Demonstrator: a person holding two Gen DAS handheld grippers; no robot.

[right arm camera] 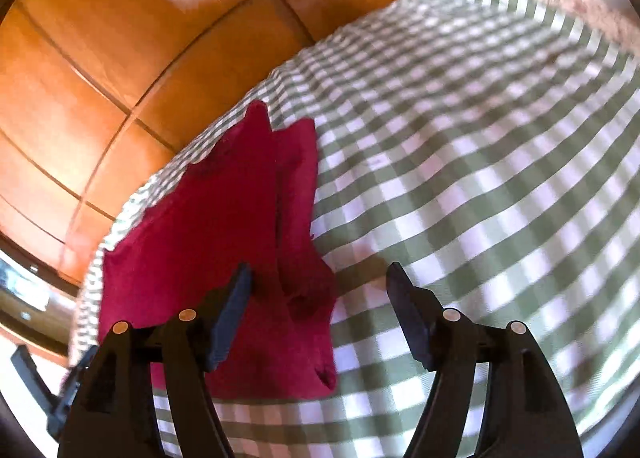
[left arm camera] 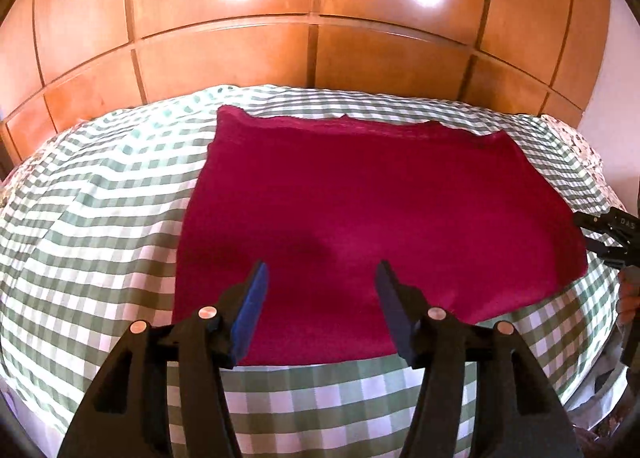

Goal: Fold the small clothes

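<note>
**Two tools spread wide, one red garment flat on the bed**

Both of your tools are spread wide and hold nothing. Your left tool (left arm camera: 322,270) hangs over the near part of the red garment (left arm camera: 372,214), which lies flat on the green-checked bedcover (left arm camera: 100,218). The garment's near edge runs just ahead of your left tool's fingers (left arm camera: 256,294); its far edge stops short of the wooden headboard (left arm camera: 312,50), with a strip of cover between them. Bare cover lies wide to the left of the cloth. Your right tool (right arm camera: 320,278) sits at the garment's right edge (right arm camera: 224,242), its left finger over the red cloth and its right finger over bare cover (right arm camera: 480,162). From there, open checked bedcover stretches far to the right. The right tool's black tip (left arm camera: 608,236) shows just off the cloth's right corner.
</note>
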